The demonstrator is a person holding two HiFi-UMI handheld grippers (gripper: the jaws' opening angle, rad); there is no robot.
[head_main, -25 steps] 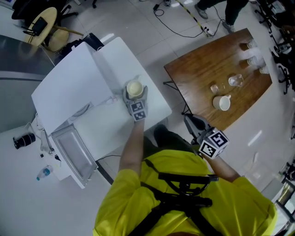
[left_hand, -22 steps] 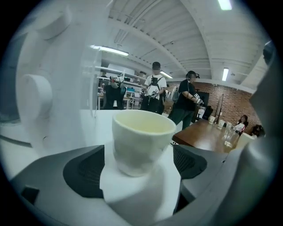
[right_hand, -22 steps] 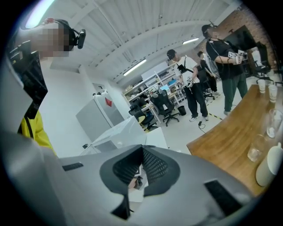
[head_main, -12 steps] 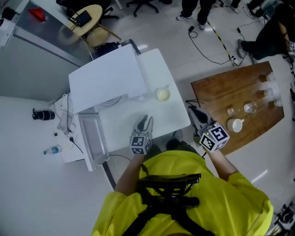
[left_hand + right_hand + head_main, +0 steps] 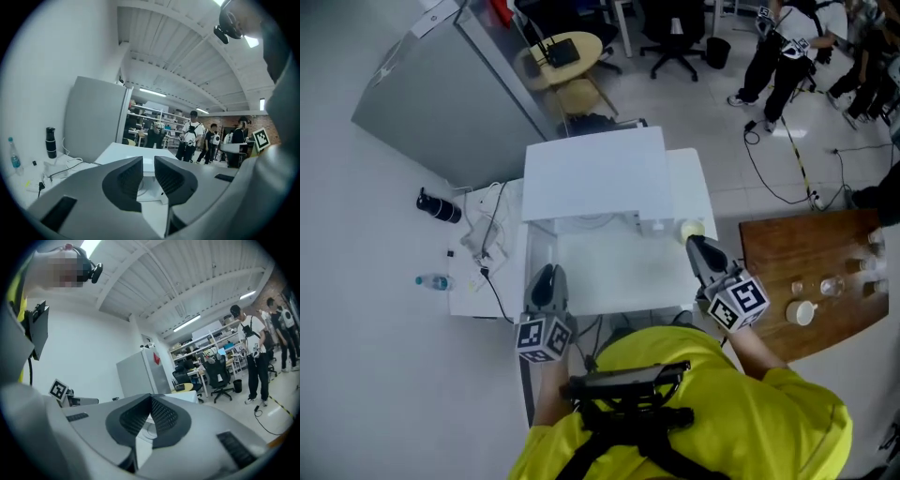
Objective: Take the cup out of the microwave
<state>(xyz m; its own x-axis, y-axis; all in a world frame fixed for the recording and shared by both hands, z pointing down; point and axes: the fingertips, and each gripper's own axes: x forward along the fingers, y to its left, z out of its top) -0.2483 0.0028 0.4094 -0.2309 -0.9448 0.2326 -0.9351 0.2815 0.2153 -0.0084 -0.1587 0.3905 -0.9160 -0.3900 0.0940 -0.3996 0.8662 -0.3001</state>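
At 9 o'clock of the microwave [image 5: 595,173], on the white table [image 5: 670,281]: a small water bottle [image 5: 434,281], a dark flask [image 5: 438,206] and loose cables [image 5: 487,248], none of them part of the job.

Next, the left gripper [image 5: 546,275], at 7 o'clock of the microwave, over the seemingly swung-open door [image 5: 532,258]. Tongs closing to a narrow slit, nothing between them.

Microwave in the middle, front toward the person, no cup visible inside.

Cup [image 5: 692,229] already out. Stands, seemingly upright, on the table at 4 o'clock of the microwave, just beside its right front corner.

Right gripper [image 5: 697,246] at 6 o'clock of the cup, very near, tongs pressed together and empty. Cannot tell from above whether touching the cup.

Farther right, at 3 o'clock, a wooden table [image 5: 769,272] with glasses [image 5: 832,284] and a mug [image 5: 805,312], well apart.

Step in hand, by the look of it: the close of the job, with the cup set outside and both grippers free of it. Next move, if any: probably shutting the door with the left gripper. Calls for a sideways push on the free edge, clear of cables and cup.
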